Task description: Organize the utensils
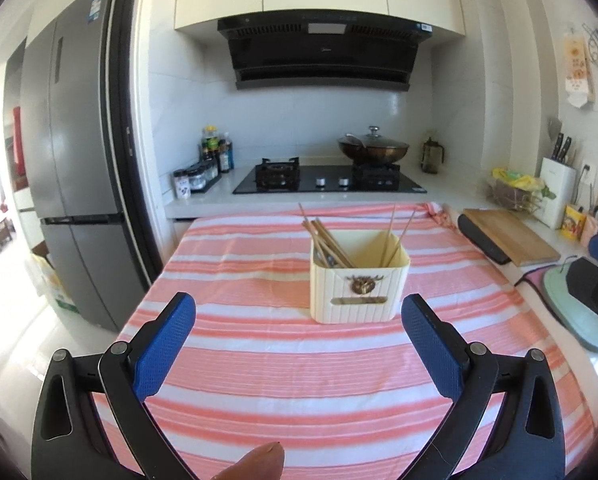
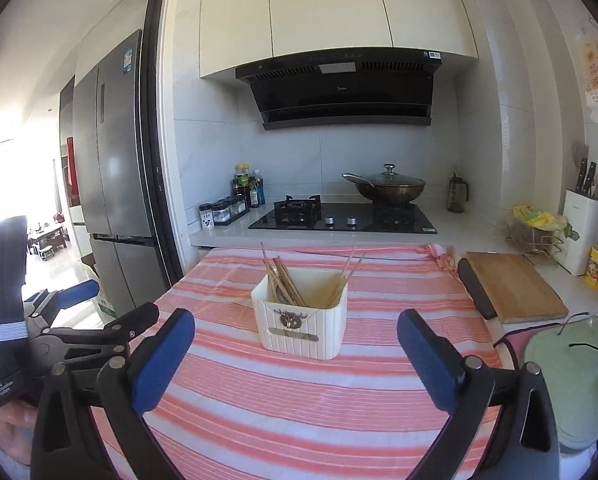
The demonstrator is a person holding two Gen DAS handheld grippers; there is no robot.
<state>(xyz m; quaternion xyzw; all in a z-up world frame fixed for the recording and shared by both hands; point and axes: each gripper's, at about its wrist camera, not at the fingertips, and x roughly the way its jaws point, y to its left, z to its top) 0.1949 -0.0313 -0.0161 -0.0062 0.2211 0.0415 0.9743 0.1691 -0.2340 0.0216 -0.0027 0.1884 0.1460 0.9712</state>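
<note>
A: Left gripper (image 1: 298, 312)? Right gripper (image 2: 296, 326)?

B: Both spread wide, nothing between the blue pads (image 1: 165, 350), both above the pink striped cloth (image 1: 259, 380), near edge.

A: What does one view have that the other lacks?

B: The right wrist view catches the left gripper from the side at its left border, with a strap and label; it looks spread there too. The left wrist view has a thumb tip (image 1: 259, 462) at the bottom edge and a black device (image 1: 593, 288) on the green board (image 1: 571, 312) at right, cut off.

A: Task item?

B: Cream utensil holder (image 1: 359, 284) standing upright mid-cloth, ahead of both grippers, apart from them. Brown emblem on its front.

A: Contents?

B: Chopsticks (image 1: 325, 240), a bundle leaning to the left corner, two or three thin ones (image 1: 397, 232) leaning right. Something grey and metallic low among the bundle, can't tell what.

A: Beyond?

B: Wooden cutting board (image 2: 515, 286) right of the cloth, stove (image 2: 343, 216) with a lidded wok (image 2: 385, 188) behind, fridge (image 2: 111, 140) left.
</note>
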